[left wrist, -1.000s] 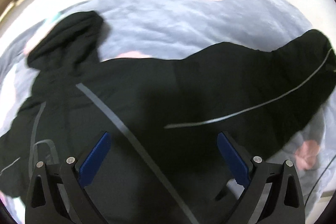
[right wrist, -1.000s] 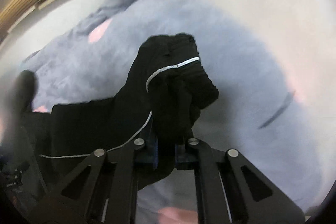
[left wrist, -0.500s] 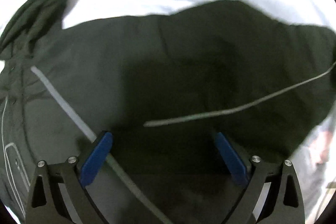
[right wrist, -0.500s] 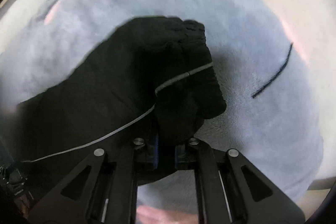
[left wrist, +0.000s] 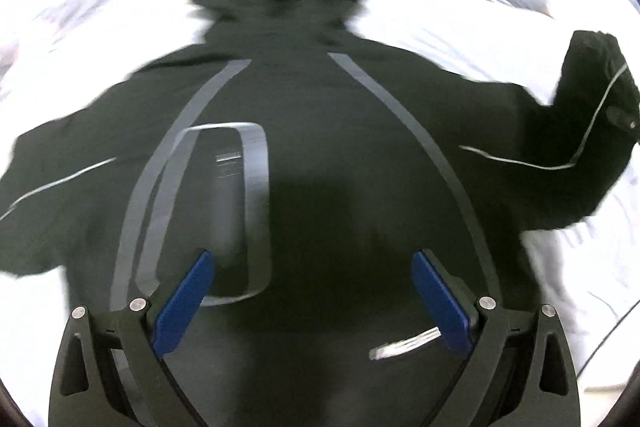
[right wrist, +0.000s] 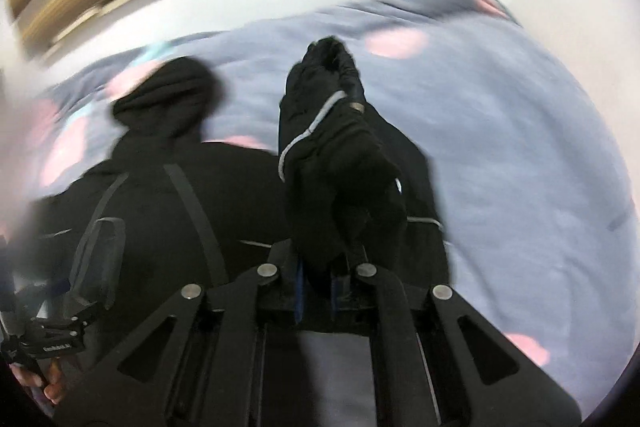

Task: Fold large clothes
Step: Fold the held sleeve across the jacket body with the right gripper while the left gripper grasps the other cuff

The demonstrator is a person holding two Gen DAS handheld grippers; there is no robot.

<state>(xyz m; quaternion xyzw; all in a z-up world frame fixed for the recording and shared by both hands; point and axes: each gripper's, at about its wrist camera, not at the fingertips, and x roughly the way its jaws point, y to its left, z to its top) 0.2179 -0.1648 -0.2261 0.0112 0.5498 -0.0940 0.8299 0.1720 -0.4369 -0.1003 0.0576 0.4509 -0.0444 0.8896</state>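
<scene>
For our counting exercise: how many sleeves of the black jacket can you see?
2. One sleeve lies spread flat at the jacket's left edge; the other sleeve is lifted at the right, its cuff pinched in the right claw. Neither looks hidden.

left hand-held gripper (left wrist: 312, 291): black frame, blue pads, silver screws | right hand-held gripper (right wrist: 316, 291): same

The left wrist view looks down close over the black jacket (left wrist: 320, 155) toward its hood. The right wrist view faces along the raised sleeve (right wrist: 332, 155); both share that jacket
</scene>
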